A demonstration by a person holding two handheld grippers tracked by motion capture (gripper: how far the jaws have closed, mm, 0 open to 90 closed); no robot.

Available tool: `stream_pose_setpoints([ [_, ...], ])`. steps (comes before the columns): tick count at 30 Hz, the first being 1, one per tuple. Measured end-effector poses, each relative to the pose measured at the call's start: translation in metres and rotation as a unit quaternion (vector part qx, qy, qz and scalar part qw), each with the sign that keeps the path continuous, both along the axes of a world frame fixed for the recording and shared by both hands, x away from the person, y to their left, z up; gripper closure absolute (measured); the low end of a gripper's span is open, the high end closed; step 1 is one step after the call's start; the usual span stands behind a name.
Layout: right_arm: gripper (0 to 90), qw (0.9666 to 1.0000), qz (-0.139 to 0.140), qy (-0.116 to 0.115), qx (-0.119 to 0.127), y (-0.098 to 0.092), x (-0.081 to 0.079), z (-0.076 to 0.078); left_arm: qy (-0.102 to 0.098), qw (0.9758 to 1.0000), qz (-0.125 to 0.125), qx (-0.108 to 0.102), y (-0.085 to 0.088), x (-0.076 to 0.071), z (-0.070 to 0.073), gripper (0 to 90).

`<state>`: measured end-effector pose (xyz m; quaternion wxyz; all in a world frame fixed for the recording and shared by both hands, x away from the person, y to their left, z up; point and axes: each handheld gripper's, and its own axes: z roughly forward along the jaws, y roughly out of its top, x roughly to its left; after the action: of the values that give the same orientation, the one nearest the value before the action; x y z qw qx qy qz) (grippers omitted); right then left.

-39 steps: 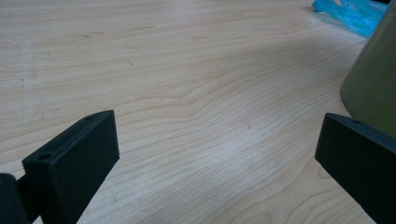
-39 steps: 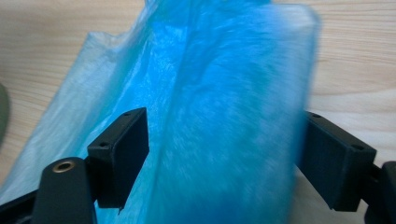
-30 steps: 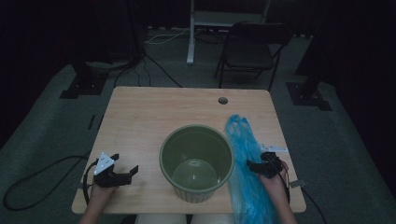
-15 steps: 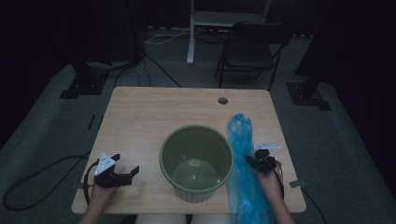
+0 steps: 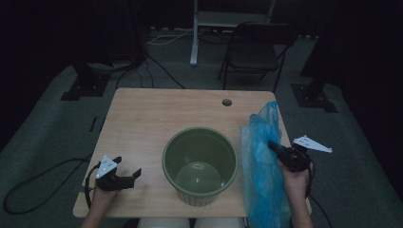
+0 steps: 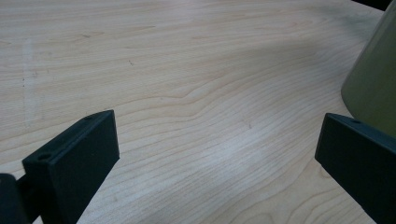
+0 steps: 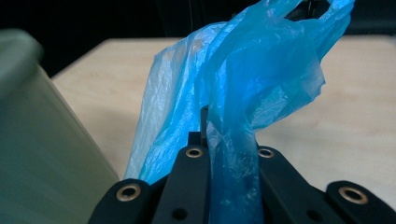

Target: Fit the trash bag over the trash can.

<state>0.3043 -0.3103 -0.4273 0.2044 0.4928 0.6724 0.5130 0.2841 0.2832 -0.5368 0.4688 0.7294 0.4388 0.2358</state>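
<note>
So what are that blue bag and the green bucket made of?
The crinkly blue bag looks like thin plastic film: translucent, creased, bunched between the jaws. The round olive-green bucket seems moulded plastic, smooth with a slight sheen inside, though glazed ceramic can't be excluded.

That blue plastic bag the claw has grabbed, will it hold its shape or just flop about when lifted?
Probably floppy: the blue plastic bag hangs crumpled and folded from the shut right claw. It looks thin and see-through, so likely very light. Its bunched film might slip between the pads if tugged.
</note>
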Motion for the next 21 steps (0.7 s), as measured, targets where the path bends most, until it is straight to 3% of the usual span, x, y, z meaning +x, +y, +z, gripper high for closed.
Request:
stream_pose_setpoints([
  [5, 89.7, 0.9989, -0.002, -0.044, 0.016, -0.003, -0.014, 0.026, 0.001, 1.0, 0.001, -0.001, 0.0, 0.0, 0.0, 0.2],
  [6, 89.6, 0.9976, 0.0, -0.065, 0.023, -0.003, -0.019, 0.038, 0.001, 1.0, 0.001, -0.001, 0.0, 0.0, 0.0, 0.2],
  [10, 89.6, 0.9945, 0.002, -0.1, 0.032, -0.003, -0.028, 0.062, 0.0, 1.0, 0.001, -0.002, 0.001, 0.0, 0.0, 0.2],
  [12, 89.6, 0.9914, 0.008, -0.124, 0.041, -0.003, -0.031, 0.082, -0.001, 1.0, 0.001, -0.001, 0.0, 0.0, 0.0, 0.2],
  [13, 89.6, 0.9914, 0.008, -0.124, 0.041, -0.003, -0.031, 0.082, -0.002, 1.0, 0.0, -0.002, 0.0, 0.001, 0.0, 0.2],
  [17, 89.6, 0.9852, 0.033, -0.152, 0.072, -0.001, -0.032, 0.11, -0.001, 1.0, -0.002, 0.003, 0.0, 0.002, -0.001, 0.2],
  [21, 89.6, 0.9766, 0.062, -0.177, 0.105, 0.005, -0.028, 0.139, 0.0, 1.0, -0.003, 0.005, 0.0, 0.001, -0.001, 0.2],
])
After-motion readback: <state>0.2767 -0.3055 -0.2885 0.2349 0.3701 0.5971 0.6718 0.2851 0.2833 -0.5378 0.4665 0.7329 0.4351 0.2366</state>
